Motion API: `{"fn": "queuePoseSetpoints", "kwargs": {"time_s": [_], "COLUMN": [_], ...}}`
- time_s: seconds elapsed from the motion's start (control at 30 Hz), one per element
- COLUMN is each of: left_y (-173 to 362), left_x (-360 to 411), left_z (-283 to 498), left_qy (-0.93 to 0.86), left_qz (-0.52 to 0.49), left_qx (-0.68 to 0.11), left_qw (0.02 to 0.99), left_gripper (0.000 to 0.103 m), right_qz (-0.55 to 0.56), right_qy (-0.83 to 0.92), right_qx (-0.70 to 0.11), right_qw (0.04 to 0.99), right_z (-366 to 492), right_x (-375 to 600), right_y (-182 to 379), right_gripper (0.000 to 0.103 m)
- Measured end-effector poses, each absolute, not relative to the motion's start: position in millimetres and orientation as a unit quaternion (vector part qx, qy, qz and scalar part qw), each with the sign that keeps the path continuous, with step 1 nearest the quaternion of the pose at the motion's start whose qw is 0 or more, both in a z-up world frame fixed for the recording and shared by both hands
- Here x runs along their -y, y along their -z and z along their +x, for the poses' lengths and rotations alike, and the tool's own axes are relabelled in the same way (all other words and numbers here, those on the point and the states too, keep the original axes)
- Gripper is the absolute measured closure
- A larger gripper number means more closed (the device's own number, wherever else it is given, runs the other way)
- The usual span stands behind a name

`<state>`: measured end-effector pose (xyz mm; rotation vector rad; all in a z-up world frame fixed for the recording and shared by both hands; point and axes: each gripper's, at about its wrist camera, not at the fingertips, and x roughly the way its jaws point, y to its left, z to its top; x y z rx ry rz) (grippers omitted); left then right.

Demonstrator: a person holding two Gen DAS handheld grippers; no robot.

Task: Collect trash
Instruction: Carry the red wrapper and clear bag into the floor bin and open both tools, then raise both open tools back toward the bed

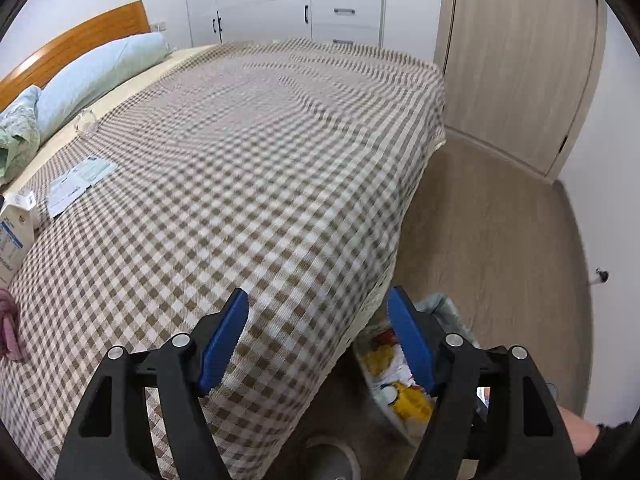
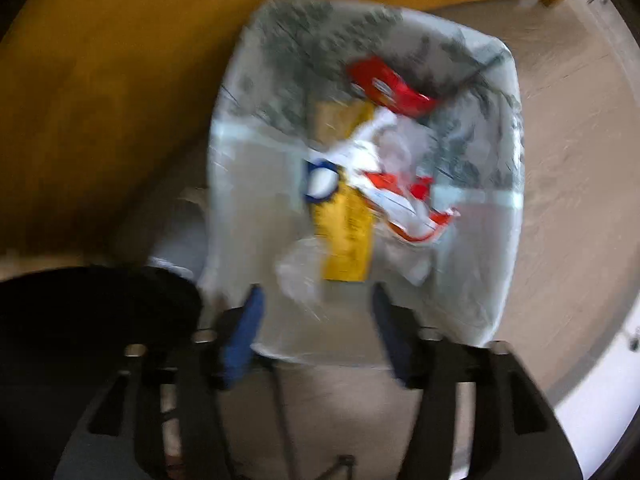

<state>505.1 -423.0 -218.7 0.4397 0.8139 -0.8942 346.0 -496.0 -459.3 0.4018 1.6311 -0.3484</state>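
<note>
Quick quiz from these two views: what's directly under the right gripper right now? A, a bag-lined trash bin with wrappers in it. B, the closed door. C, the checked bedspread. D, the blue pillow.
A: the right wrist view looks down between the open right gripper into the lined trash bin, where a red wrapper and a yellow package lie among crumpled white paper.

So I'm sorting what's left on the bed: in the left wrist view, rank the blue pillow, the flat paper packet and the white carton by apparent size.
1. blue pillow
2. flat paper packet
3. white carton, though it is cut by the frame edge, so unsure against the packet.
</note>
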Motion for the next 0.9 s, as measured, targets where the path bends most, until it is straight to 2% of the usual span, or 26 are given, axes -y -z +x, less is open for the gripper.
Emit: {"fn": "queuePoseSetpoints", "kwargs": {"time_s": [0.1,0.53,0.63,0.7,0.9], "left_y": [225.8,234.8,221.4,213.6,192.7], "left_x": [427.2,430.9,422.4,413.8,381.4], "left_z": [502.9,475.3,479.4,487.6,520.3], "left_qy": [0.416,0.473,0.478,0.474,0.444], "left_qz": [0.215,0.241,0.211,0.183,0.118], "left_qx": [-0.388,-0.404,-0.396,-0.395,-0.379], "left_qw": [0.794,0.745,0.755,0.765,0.803], "left_gripper": [0.034,0.034,0.033,0.028,0.027], "right_qz": [0.210,0.165,0.143,0.123,0.082], "right_qy": [0.166,0.229,0.244,0.250,0.263], "right_qx": [-0.702,-0.658,-0.634,-0.614,-0.527], "right_qw": [0.660,0.698,0.720,0.739,0.804], "right_z": [339.4,337.7,345.2,354.2,389.8], "right_x": [503.5,523.3,522.1,519.9,502.2], "right_y": [451.4,374.6,340.6,317.2,238.2], "right_gripper": [0.038,0.038,0.038,0.038,0.038]}}
